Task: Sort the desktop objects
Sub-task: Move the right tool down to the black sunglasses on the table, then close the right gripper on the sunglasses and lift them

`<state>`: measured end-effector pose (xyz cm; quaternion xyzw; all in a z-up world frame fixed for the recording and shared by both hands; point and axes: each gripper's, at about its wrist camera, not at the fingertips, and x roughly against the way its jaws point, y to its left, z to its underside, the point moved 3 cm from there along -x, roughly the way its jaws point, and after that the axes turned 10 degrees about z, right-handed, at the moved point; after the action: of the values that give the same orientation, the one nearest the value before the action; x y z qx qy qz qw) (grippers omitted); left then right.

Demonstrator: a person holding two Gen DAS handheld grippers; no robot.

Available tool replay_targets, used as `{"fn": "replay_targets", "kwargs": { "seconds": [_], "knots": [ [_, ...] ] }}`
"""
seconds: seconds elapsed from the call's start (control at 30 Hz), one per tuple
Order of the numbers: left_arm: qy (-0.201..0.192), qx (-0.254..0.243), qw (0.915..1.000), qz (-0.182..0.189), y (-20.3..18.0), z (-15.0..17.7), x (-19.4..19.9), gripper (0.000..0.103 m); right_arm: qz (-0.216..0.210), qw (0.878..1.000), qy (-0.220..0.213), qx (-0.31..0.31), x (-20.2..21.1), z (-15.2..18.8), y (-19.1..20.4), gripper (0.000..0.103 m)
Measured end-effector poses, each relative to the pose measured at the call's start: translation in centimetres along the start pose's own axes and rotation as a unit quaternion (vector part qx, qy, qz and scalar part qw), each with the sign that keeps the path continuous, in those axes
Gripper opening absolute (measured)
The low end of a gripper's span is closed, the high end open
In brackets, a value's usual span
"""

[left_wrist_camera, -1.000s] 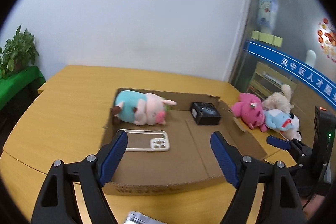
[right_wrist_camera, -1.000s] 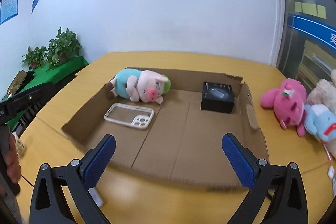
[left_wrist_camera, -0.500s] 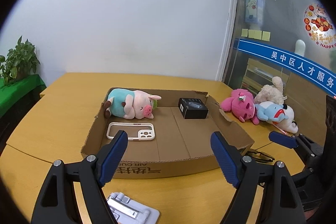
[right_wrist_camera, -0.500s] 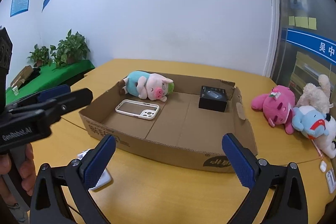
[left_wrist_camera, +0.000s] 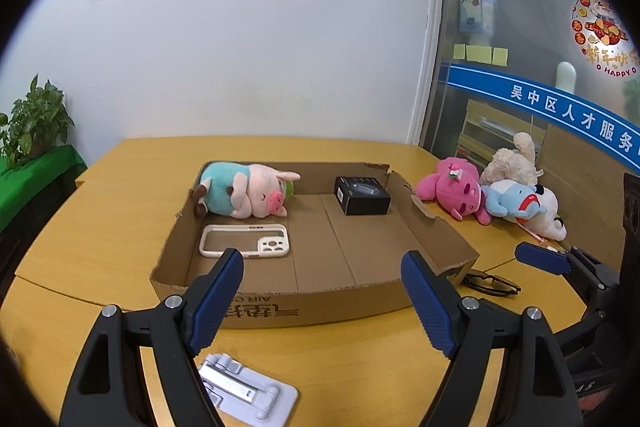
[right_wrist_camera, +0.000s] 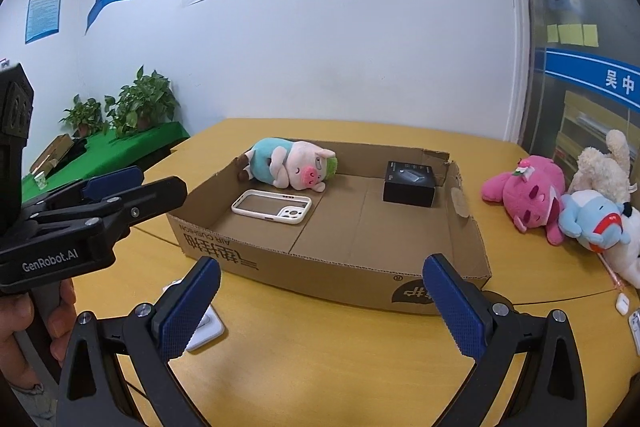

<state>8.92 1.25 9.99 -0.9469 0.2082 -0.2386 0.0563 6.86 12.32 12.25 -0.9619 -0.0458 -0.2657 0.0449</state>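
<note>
Between placements: both tongs, left [left_wrist_camera: 322,293] and right [right_wrist_camera: 320,301], are held wide apart and empty above the worktop [left_wrist_camera: 360,359]. Nearest lies a white phone stand [left_wrist_camera: 248,393], then glasses [left_wrist_camera: 492,283] beside the cardboard box [left_wrist_camera: 320,301], already holding phone case [left_wrist_camera: 245,240], pig plush [left_wrist_camera: 246,195] and black box [left_wrist_camera: 362,195]; plush toys [left_wrist_camera: 490,195] wait farthest. A descent onto an unsorted item is judged next

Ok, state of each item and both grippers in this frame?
left gripper: open, empty
right gripper: open, empty
cardboard box: open-topped
pig plush: lying in box
phone case: flat in box
black box: closed, in box
glasses: folded, on table
</note>
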Motion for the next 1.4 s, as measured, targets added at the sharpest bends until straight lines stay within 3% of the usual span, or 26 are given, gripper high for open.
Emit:
{"fn": "replay_targets", "kwargs": {
  "seconds": [0.1,0.2,0.37,0.5,0.63,0.73,0.83,0.93,1.07,1.2,1.3,1.4],
  "knots": [
    [0.019,0.017,0.9996,0.014,0.2,1.0,-1.0,0.081,-0.006,1.0,0.004,0.025,-0.5,0.8,-1.6,0.103],
    [0.043,0.028,0.9984,0.024,0.3,2.3,-2.4,0.081,0.028,0.997,0.019,0.076,-1.9,2.7,-5.7,0.103],
    [0.077,0.048,0.9947,0.049,-0.5,4.2,-4.8,0.081,0.028,0.987,0.102,0.12,-6.0,6.7,-14.7,0.103],
    [0.106,0.056,0.9902,0.072,-1.6,5.1,-6.8,0.081,0.009,0.98,0.182,0.083,-10.6,9.0,-21.5,0.103],
    [0.126,0.057,0.9867,0.085,-2.6,5.7,-8.6,0.081,-0.028,0.976,0.214,0.029,-14.3,9.8,-25.2,0.102],
    [0.141,0.058,0.983,0.102,-3.4,6.1,-9.8,0.081,-0.07,0.968,0.239,0.015,-16.0,11.0,-24.9,0.089],
    [0.15,0.057,0.9804,0.113,-4.3,6.3,-10.9,0.081,-0.061,0.969,0.234,0.043,-15.5,11.7,-22.9,0.088],
    [0.166,0.057,0.976,0.129,-5.4,6.5,-12.2,0.081,-0.086,0.966,0.242,0.013,-13.7,12.3,-21.1,0.083],
    [0.189,0.06,0.967,0.16,-7.1,6.8,-14.4,0.081,-0.055,0.973,0.222,0.029,-12.3,12.2,-19.1,0.083],
    [0.209,0.054,0.9583,0.187,-8.9,6.9,-16.2,0.081,-0.027,0.973,0.228,0.007,-14.4,11.9,-19.5,0.078],
    [0.224,0.049,0.9536,0.195,-9.9,7.1,-17.3,0.081,-0.009,0.976,0.219,-0.008,-14.8,11.8,-19.7,0.051],
    [0.238,0.056,0.9481,0.204,-10.7,7.6,-18.4,0.081,0.001,0.976,0.216,-0.022,-13.8,12.5,-19.3,0.051]
  ]
}}
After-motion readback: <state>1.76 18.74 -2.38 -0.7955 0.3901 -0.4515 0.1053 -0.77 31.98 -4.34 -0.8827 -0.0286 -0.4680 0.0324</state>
